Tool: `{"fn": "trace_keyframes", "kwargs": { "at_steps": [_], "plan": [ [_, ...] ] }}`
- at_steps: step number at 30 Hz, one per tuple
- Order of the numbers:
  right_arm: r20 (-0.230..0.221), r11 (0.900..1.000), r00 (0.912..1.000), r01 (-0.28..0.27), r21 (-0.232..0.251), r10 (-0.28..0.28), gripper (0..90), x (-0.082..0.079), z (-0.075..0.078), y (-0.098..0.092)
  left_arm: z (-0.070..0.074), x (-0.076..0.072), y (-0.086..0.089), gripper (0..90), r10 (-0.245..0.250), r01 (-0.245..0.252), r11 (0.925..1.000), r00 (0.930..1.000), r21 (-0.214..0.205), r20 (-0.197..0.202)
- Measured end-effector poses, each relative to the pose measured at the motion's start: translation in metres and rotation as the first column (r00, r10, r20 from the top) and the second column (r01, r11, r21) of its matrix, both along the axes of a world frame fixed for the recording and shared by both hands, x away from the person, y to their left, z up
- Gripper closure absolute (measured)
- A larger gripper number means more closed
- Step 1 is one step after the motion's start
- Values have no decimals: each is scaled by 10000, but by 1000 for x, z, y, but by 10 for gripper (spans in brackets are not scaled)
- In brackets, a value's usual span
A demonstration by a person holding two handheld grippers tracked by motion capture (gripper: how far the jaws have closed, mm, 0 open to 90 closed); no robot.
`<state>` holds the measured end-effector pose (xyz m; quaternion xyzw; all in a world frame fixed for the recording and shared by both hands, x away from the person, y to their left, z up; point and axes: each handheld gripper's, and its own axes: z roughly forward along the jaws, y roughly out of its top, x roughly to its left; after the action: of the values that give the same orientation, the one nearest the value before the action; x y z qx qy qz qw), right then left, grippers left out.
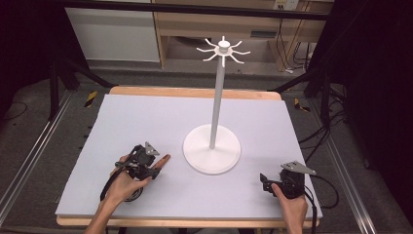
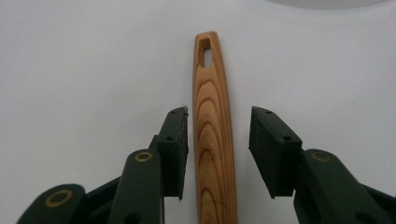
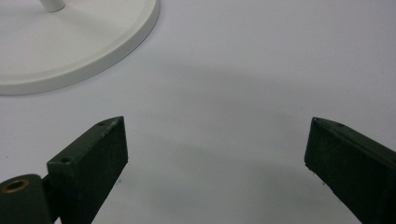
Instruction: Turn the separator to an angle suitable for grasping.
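Wooden and striped with grain, a slim handle (image 2: 214, 135) with a slot at its far end is lying flat on the white counter (image 1: 146, 122). It is sitting between the jaws of your left gripper (image 2: 218, 140), just left of the round base of a white stand (image 1: 212, 148). That gripper is released: its jaws are standing apart, the left pad close beside the wood and the right pad showing a clear gap, neither pressing on it. The stand's thin pole is rising to a ring of hooks. Your right gripper (image 3: 215, 154) is resting near the counter's front right corner, jaws spread wide over bare surface, well apart from the handle.
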<state>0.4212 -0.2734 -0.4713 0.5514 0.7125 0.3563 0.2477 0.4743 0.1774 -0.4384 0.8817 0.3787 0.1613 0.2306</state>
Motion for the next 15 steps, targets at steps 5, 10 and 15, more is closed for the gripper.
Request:
{"fn": "trace_keyframes", "kwargs": {
  "at_steps": [5, 10, 15],
  "plan": [
    [-42, 10000, 10000, 52, -3, -52, 66, 0, 0, 0, 1, 10, -9, 589, -152, 156, 9994, 9998, 323, -144],
    [-87, 9999, 9999, 74, 91, -73, 67, 0, 0, -2, -2, 17, -12, 606, -149, 172, 9986, 9988, 495, -460],
    [-62, 10000, 9999, 79, 2, -79, 67, 1, 0, -3, -8, 22, -13, 633, -144, 203, 9975, 9961, 680, -869]
  ]
}}
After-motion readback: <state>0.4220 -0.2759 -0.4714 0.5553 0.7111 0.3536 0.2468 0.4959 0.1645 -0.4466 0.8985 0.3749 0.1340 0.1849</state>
